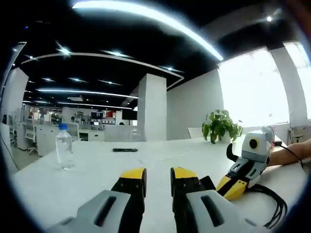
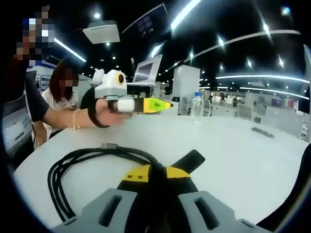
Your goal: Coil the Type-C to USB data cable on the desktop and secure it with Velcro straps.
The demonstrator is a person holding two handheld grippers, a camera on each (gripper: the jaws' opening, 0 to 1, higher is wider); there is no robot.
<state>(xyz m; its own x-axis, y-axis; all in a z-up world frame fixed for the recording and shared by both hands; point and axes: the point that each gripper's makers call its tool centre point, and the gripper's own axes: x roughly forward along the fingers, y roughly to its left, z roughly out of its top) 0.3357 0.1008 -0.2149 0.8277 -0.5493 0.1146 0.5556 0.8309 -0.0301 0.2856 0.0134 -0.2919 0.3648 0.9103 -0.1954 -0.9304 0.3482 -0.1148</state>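
Counter (image 1: 160, 155): white, open-plan office | bottle (image 1: 63, 147), plant (image 1: 221, 125) | left tongs (image 1: 158, 175) released | right tongs (image 2: 156, 173) apparently grasping coiled cable (image 2: 73, 162)

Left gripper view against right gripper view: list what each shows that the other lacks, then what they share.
Left gripper view: a potted plant and the left gripper, open and holding nothing. Right gripper view: the right gripper shut on the coiled black cable, the strap, an open laptop. Both: the white desk, a water bottle, a dark flat item.
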